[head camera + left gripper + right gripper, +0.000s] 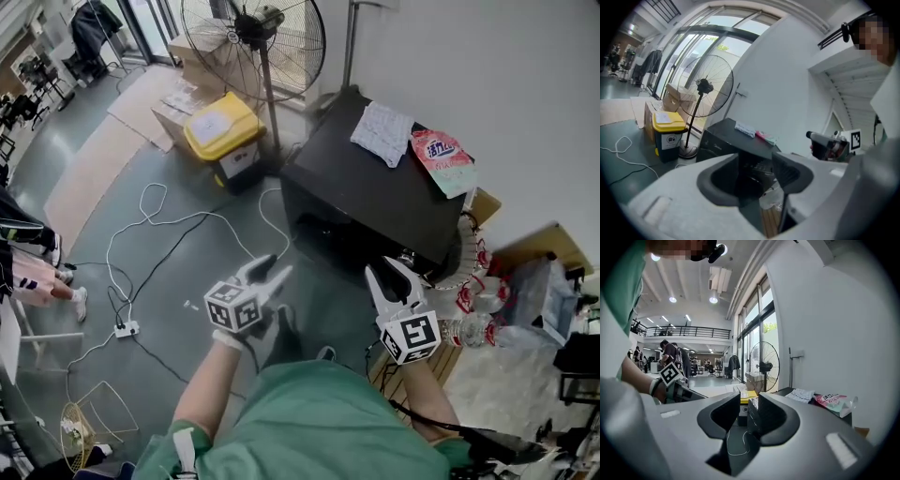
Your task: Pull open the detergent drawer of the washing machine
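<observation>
Both claws are held apart, nothing between them, above the floor. The left claw (272,269) is seen at eight o'clock of the black washing machine (375,192), the right claw (387,278) at six, neither touching it. Its detergent drawer cannot be made out. A pink pouch (442,157) lies on top.

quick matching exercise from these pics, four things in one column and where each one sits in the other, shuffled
Things
1. pink pouch
2. yellow-lidded bin
3. power strip
4. standing fan

Places
A. on the floor, on a white cable
B. on top of the black washing machine, beside a white cloth
C. upright on its pole next to the bin
D. on the floor, left of the machine in the head view

Pairs: 1-B, 2-D, 3-A, 4-C
</observation>
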A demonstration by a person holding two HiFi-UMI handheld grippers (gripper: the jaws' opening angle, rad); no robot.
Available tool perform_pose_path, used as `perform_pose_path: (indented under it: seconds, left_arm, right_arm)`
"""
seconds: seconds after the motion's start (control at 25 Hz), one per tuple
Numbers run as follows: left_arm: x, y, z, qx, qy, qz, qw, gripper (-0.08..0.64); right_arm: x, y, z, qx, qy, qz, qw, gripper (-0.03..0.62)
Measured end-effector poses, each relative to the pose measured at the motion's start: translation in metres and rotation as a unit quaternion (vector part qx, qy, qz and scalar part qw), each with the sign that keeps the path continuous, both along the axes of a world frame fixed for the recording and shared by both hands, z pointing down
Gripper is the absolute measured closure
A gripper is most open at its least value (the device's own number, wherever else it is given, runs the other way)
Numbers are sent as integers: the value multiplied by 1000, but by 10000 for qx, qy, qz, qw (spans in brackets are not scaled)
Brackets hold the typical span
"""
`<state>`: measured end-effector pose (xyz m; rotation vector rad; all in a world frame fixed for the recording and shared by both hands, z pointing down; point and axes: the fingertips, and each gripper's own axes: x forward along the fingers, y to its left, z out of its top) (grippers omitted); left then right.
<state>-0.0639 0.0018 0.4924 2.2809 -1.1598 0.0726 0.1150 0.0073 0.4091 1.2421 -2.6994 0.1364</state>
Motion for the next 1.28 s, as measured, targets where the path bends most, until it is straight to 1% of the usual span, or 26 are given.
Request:
perform_pose_path:
  seconds: [0.12,0.2,0.28,0.36,0.48,0.56,0.72,0.8,0.92,1.0,1.2,1.28]
  left_arm:
    - [-4,-27,19,-203,216,440,9986,330]
    - [-6,-42,28,-336,469,789,9952,331]
    - [-11,-60,37,-421,620,1053,9916,331]
    - [-16,-81,46,-480,692,1234,9888,327]
    - [-23,-113,60,-601,864,1377,9849,313]
    - [-27,-130,70,-675,895,1473,9827,304]
    - [-25,-154,97,-825,696,1841,9770,290]
    - [-21,-166,109,-937,689,2001,9729,285]
    - [-15,-184,128,-1066,738,2153,9679,278]
    - [-12,-197,140,-1134,773,2182,9662,275]
    - [-6,-224,169,-1316,842,2105,9650,268]
    - [-2,-232,178,-1418,931,2042,9641,265]
  right_arm:
    - [-4,-25,0,-75,0,239,9997,491]
    - [-9,-40,-1,-96,25,398,9992,491]
    - [-16,-57,-1,-104,67,529,9985,491]
    - [-23,-76,0,-138,105,660,9977,491]
    - [-30,-99,2,-196,135,901,9956,491]
    - [-32,-111,4,-200,142,1057,9941,491]
    - [-33,-130,10,-252,209,1283,9912,491]
    - [-34,-138,13,-333,222,1353,9900,491]
    - [-39,-148,22,-438,237,1338,9897,491]
    - [-43,-154,31,-487,254,1277,9903,491]
    - [-46,-164,54,-686,234,1166,9905,491]
    - [-44,-169,58,-751,216,1138,9904,491]
